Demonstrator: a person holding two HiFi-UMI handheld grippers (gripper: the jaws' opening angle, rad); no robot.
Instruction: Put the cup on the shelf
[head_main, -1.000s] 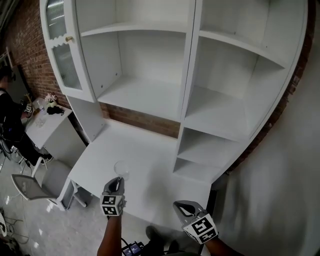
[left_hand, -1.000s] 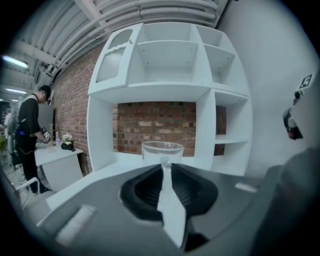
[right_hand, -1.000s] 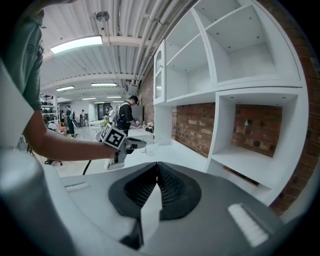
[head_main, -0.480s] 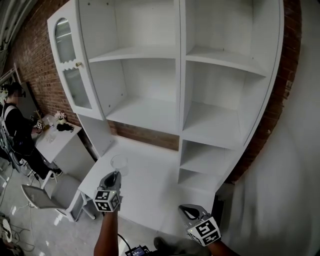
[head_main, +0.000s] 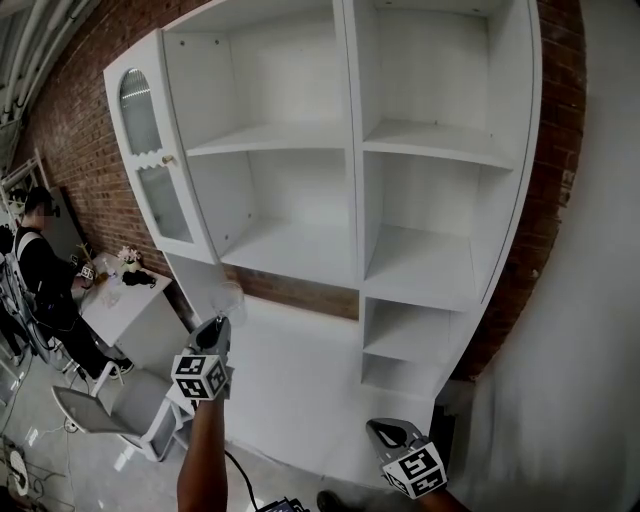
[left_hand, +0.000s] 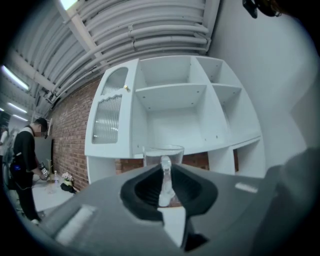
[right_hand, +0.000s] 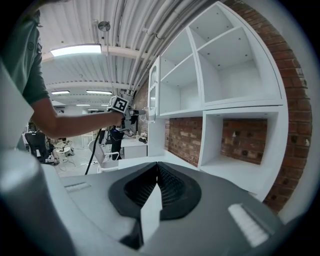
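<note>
Red brick wall (head_main: 70, 120) backs a tall white shelf unit (head_main: 350, 200), and its compartments face you open-fronted, with a glazed door (head_main: 150, 170) and small gold knob (head_main: 170, 160) hanging at the unit's left side. For markings, each gripper's cube carries black-and-white square codes; that is all the print you can make out.

Your left gripper (head_main: 222, 322) is raised in front of the unit's lower left corner, and its jaws are pinched on the wall of the clear cup (head_main: 229, 296). In the left gripper view the cup (left_hand: 163, 155) stands upright, with one side of its rim caught between the two pads. It hangs in the air just below the door's bottom edge, near the left edge of the white counter (head_main: 300, 370) (the glass is faint against the white panel in the head view). Ahead of it lie the wide left-hand shelves, with free space above each board.

Your right gripper (head_main: 380, 430) sits low by the counter's front edge, well apart from the left one. Its jaws are pressed together with nothing between them.

Off to your left, a person (head_main: 45, 270) sits at a small side table (head_main: 120, 300) beside a chair (head_main: 100, 410). Ceiling pipes (left_hand: 150, 25) run overhead
</note>
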